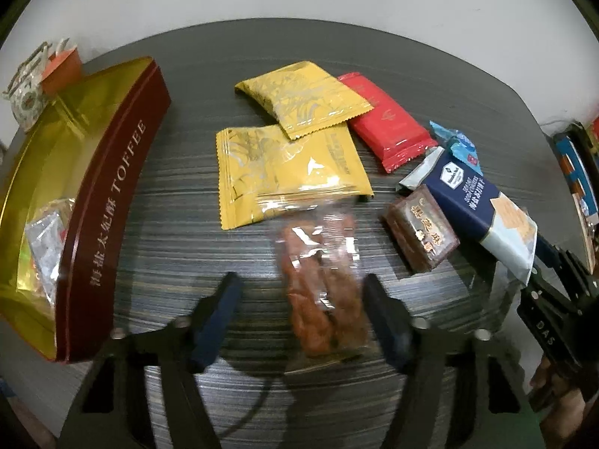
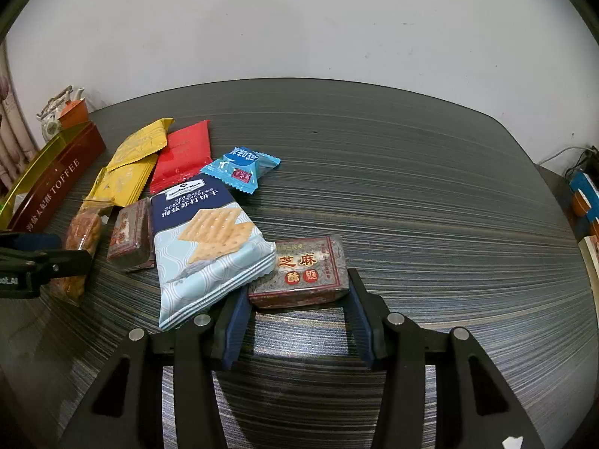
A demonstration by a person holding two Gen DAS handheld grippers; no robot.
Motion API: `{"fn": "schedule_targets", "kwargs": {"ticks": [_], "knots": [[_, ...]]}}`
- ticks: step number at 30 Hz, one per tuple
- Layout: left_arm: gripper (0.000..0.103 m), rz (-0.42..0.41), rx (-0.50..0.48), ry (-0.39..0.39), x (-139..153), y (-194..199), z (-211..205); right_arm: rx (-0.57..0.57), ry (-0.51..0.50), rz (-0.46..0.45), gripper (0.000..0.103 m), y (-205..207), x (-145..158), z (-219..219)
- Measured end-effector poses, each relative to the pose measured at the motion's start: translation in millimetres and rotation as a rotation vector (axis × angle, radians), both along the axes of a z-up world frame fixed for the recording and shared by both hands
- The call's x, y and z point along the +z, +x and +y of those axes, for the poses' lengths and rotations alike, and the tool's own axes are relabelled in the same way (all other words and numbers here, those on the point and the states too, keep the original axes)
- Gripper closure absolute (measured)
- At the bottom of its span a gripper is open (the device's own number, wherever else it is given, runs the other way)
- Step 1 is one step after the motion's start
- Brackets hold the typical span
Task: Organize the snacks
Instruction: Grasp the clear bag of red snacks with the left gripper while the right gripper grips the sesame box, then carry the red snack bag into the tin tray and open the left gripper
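Front and centre, a clear crinkly packet of orange-brown fried sticks [image 1: 322, 280] lies flat on the dark, finely striped surface [image 1: 179, 232], glossy film catching glare. It sits between the blue-padded fingers of the left tongs [image 1: 299, 318], and the pads stand off from it on both sides: released, nothing gripped. One end of the packet laps over a matte yellow sachet [image 1: 284, 172] with zigzag edges; a second yellow sachet [image 1: 303, 97] overlaps that one, and a shiny red pillow pack [image 1: 385, 123] lies just beside it.

Over on the right, a flat brown sesame-candy block [image 2: 299, 273] in clear wrap, with red and gold characters on top, sits right between the fingers of the right tongs [image 2: 295, 321]. The pads sit close at its ends, but whether they press on it I cannot tell. A blue-and-pale soda cracker pack [image 2: 209, 239] with a wavy pattern laps over its corner. Beyond it are a twin brown block [image 2: 129, 239] and a small bright blue candy wrapper [image 2: 239, 168].

Far left, a long maroon tin lettered TOFFEE [image 1: 108, 202] with a gold lining holds a silvery packet [image 1: 48, 247].
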State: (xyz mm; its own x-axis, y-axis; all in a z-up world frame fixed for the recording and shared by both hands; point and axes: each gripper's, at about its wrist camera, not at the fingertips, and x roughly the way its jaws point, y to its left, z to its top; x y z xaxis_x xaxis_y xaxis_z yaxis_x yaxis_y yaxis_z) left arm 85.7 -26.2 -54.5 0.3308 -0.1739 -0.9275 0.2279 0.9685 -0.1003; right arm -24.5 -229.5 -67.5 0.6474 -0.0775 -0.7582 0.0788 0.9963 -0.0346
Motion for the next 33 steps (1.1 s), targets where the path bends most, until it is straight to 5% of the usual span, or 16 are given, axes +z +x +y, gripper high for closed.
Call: {"fn": "schedule_targets", "kwargs": {"ticks": [3, 23, 33], "knots": [[0.061, -0.003, -0.008, 0.009, 2.5, -2.3, 1.5, 0.0, 0.0, 0.0, 0.058, 0.5, 0.0, -0.8], [0.062, -0.106, -0.139, 0.036, 30.3, -33.5, 5.4, 0.0, -0.001, -0.001, 0.058, 0.5, -0.2, -0.8], [0.062, -0.186, -0.017, 0.045, 74.2, -20.2, 77.4, 0.0, -0.001, -0.001, 0.058, 0.8, -0.2, 0.2]]}}
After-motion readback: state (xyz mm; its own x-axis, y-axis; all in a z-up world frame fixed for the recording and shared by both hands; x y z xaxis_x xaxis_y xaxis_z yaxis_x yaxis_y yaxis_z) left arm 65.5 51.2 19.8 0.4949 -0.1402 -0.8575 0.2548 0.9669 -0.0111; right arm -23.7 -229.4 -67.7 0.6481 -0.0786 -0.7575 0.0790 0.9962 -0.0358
